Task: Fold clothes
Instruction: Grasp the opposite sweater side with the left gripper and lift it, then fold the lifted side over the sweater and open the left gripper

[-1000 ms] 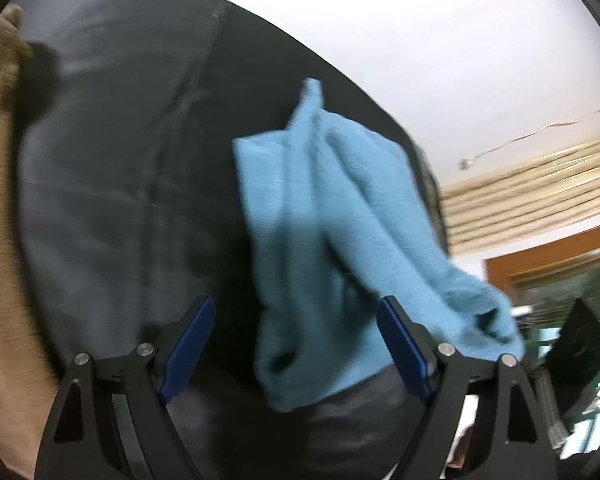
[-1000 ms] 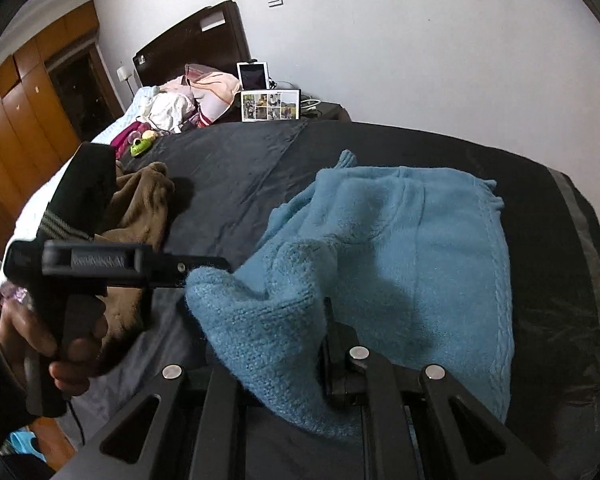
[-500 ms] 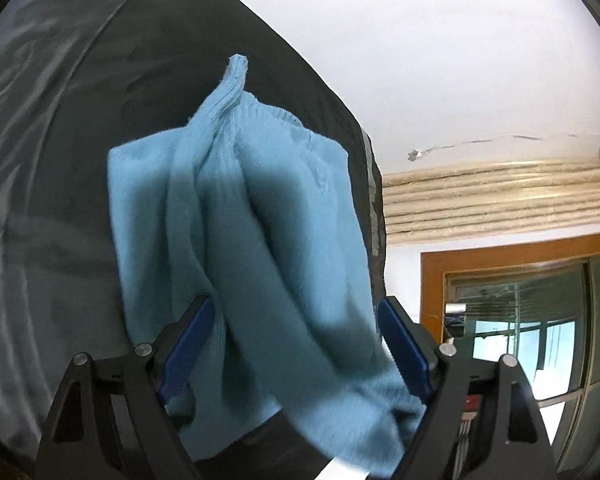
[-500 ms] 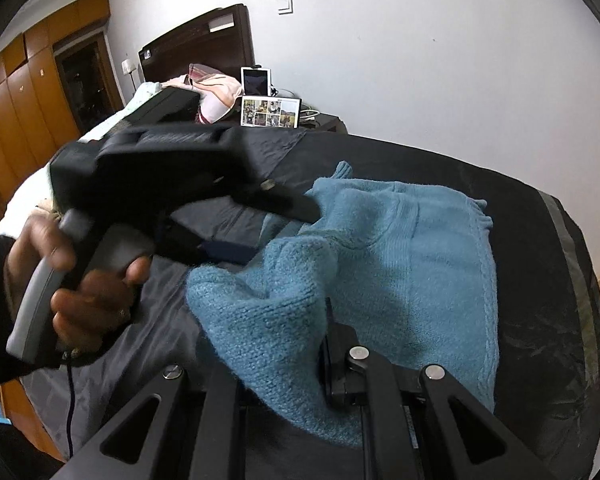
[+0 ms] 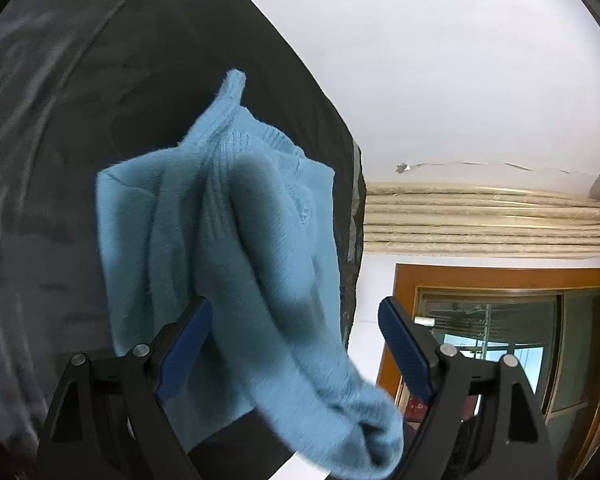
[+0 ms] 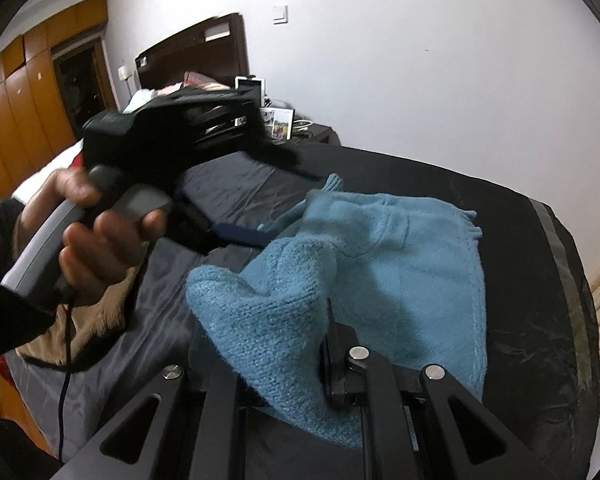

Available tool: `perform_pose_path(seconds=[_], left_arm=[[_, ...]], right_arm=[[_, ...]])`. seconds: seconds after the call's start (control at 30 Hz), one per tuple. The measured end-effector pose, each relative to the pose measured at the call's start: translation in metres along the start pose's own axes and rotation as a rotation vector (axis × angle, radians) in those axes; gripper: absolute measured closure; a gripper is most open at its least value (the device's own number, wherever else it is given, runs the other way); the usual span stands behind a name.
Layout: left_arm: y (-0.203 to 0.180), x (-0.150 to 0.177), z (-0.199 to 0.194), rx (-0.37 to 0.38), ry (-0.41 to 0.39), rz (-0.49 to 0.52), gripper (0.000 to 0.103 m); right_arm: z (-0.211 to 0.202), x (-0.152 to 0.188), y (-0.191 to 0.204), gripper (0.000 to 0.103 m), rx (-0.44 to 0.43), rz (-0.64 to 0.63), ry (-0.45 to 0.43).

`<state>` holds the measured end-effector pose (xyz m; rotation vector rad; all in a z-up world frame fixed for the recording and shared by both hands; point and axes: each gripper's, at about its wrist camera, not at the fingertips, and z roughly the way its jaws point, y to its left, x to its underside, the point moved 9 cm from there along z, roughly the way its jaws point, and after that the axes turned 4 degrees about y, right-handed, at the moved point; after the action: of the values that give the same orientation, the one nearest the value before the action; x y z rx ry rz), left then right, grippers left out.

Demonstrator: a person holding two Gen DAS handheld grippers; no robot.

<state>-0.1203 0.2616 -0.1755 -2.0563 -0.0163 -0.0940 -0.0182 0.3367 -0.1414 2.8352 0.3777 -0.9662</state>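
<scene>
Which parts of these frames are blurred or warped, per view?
Left wrist view: the blue sweater smears at its near hanging end, and the fisheye bows the curtain. Right wrist view: the left gripper and the hand holding it are motion-blurred, while the sweater pinched in the right gripper stays sharp.

Dark headboard (image 6: 196, 56), framed photos (image 6: 278, 122), wooden wardrobe (image 6: 16, 96), possibly a brown garment (image 6: 96, 316) at left.
</scene>
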Motion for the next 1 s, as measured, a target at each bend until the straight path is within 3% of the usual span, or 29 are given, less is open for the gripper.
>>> perform_pose_path(seconds=[0.17,0.37,0.5,0.7,0.77,0.83,0.9,1.0], left_arm=[[0.004,0.018,-0.004,0.023,0.034,-0.017,0.016],[0.001,0.031,0.033,0.054,0.106,-0.059,0.015],[-0.005,0.021,0.059,0.04,0.118,-0.057,0.015],[-0.002,-0.012,0.066,-0.021,0.098,-0.052,0.016],[-0.008,-0.021,0.062,-0.043,0.088,-0.012,0.024],[-0.017,-0.029,0.056,-0.077,0.087,0.044,0.049],[-0.026,-0.035,0.048,-0.116,0.083,0.113,0.066],[-0.038,-0.041,0.036,-0.155,0.071,0.207,0.074]], right_arm=[[-0.009,-0.012,-0.009,0.089,0.002,0.042,-0.02],[-0.015,-0.015,-0.008,0.089,0.012,0.027,-0.025],[-0.013,-0.01,-0.003,0.089,0.017,0.005,-0.015],[-0.012,-0.001,-0.002,0.089,0.024,-0.012,-0.009],[-0.011,0.001,-0.001,0.089,0.031,-0.025,-0.012],[-0.009,0.0,0.001,0.089,0.038,-0.039,-0.017],[-0.007,-0.003,0.005,0.089,0.05,-0.051,-0.028],[-0.005,-0.01,0.011,0.089,0.06,-0.062,-0.051]])
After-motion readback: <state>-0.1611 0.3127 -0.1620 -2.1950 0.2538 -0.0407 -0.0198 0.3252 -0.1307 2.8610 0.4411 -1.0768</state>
